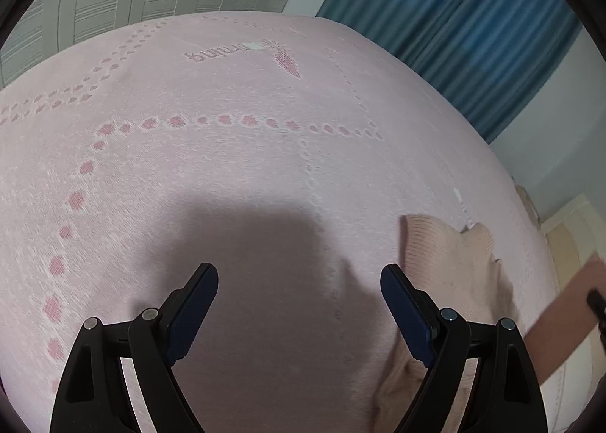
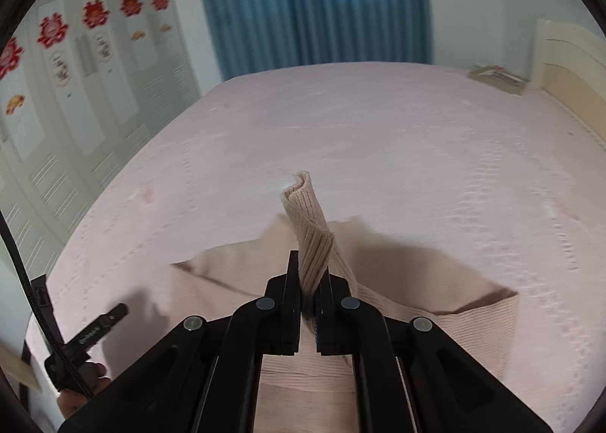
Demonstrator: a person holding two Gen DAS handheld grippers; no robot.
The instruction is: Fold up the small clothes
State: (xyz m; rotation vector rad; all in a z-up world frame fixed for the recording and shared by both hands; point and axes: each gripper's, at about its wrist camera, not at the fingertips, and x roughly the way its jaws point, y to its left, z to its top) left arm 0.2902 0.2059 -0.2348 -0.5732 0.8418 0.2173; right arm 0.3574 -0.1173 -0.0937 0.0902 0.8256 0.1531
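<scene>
A beige ribbed knit sweater (image 2: pixel 435 300) lies on the pink bed sheet (image 2: pixel 378 130). My right gripper (image 2: pixel 310 274) is shut on the sweater's ribbed sleeve (image 2: pixel 308 221), whose cuff stands up above the fingers. In the left wrist view the sweater (image 1: pixel 454 255) lies at the lower right, partly behind the right finger. My left gripper (image 1: pixel 299 281) is open and empty above the bare sheet (image 1: pixel 227 168), left of the sweater. The left gripper also shows in the right wrist view (image 2: pixel 94 334) at the lower left.
Blue curtains (image 2: pixel 314 1) hang behind the bed. A white wardrobe with red decorations (image 2: pixel 68 65) stands at the left. A cream headboard (image 2: pixel 568 65) and a flat brown item (image 2: pixel 496 78) are at the bed's far right. A forearm (image 1: pixel 564 319) shows at the right edge.
</scene>
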